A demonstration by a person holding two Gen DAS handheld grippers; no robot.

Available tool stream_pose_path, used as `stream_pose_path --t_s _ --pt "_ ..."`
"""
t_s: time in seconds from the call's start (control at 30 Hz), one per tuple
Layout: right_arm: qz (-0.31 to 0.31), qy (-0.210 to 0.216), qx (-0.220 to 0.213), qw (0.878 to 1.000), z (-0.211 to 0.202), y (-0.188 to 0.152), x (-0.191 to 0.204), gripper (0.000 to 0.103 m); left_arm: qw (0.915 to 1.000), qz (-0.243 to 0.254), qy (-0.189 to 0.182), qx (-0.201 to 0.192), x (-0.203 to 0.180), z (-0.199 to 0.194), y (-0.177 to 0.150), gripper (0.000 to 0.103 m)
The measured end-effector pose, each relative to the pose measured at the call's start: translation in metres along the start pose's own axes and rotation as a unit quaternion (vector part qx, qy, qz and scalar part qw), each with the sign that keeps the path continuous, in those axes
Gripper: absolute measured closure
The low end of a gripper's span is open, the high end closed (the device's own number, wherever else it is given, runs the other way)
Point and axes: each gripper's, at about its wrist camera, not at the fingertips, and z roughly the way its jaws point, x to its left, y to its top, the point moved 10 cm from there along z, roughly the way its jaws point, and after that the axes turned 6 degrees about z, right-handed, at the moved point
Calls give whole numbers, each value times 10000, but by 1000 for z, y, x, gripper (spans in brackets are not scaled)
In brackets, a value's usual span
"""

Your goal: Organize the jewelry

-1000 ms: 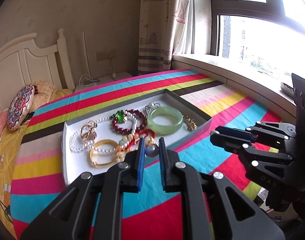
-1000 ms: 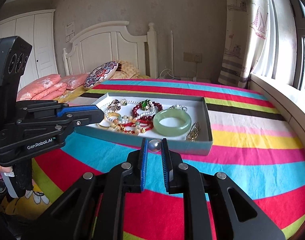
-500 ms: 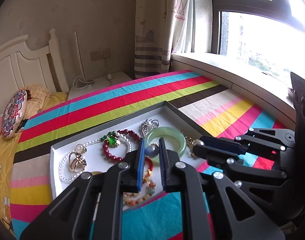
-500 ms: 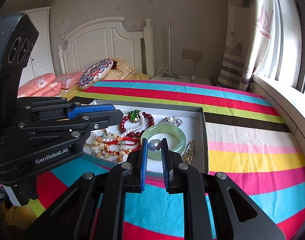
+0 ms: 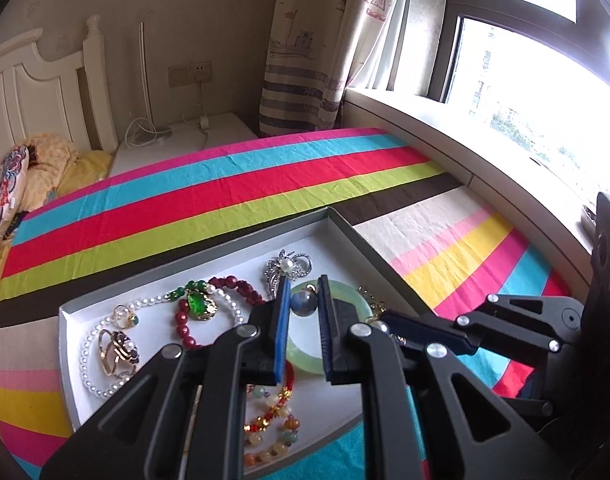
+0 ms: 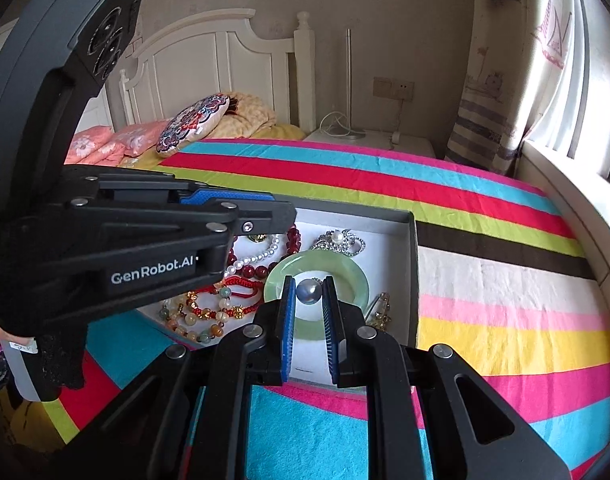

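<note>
Left wrist view: left gripper point(image 5: 302, 305) clamped on a grey-blue pearl point(image 5: 303, 303), held above the jade bangle point(image 5: 305, 354) in the white tray point(image 5: 71, 364), beside red beads point(image 5: 225, 282) and a silver brooch point(image 5: 287, 267). Right wrist view: right gripper point(image 6: 308, 293) likewise pinching a grey pearl point(image 6: 308, 292) over the same bangle point(image 6: 347, 270); tray on the striped bedspread point(image 6: 505, 320).
</note>
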Motion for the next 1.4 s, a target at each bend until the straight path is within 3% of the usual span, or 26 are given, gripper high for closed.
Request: stream_pose_path --t_s 0.23,0.53,0.57,0.6,0.7,0.77,0.9,1.0,1.07,1.17,1.3,1.4 --pt "-36 -7 174 9998 15 -3 1 88 9997 -65 -60 236 -3 22 -5 90" --pt "-14 -137 186 9997 26 -1 1 87 9995 -111 -149 253 -1 28 -3 90" --pt "4 -144 182 9997 28 -1 0 87 9995 -123 -177 237 -1 27 -2 82" --pt "32 -116 220 9997 28 -1 0 87 9995 -137 -178 209 0 26 -1 64" --pt "33 -193 240 9995 25 -2 -4 85 9997 -201 142 -84 13 9 6 39" --pt "51 -283 192 9994 19 0 -10 76 9988 -227 325 -276 22 -6 12 30" --pt "366 -295 -137 9988 -7 16 -26 62 9896 -163 1069 -951 43 -56 28 2" --pt "591 -235 -457 9969 -29 31 -31 47 9801 -218 1476 -1312 50 -92 32 2" --pt "797 -224 -722 9939 -45 39 -31 21 9746 -376 1709 -1399 54 -109 27 2" --pt "908 -84 -940 9914 -61 41 -21 17 9650 -694 2125 -1375 62 -130 7 2" --pt "763 -358 -1021 9912 -64 33 -7 17 9472 -992 2640 -1525 70 -150 -22 2" --pt "711 -290 -1064 9914 -59 25 5 17 9461 -999 2613 -1630 65 -149 -40 2"
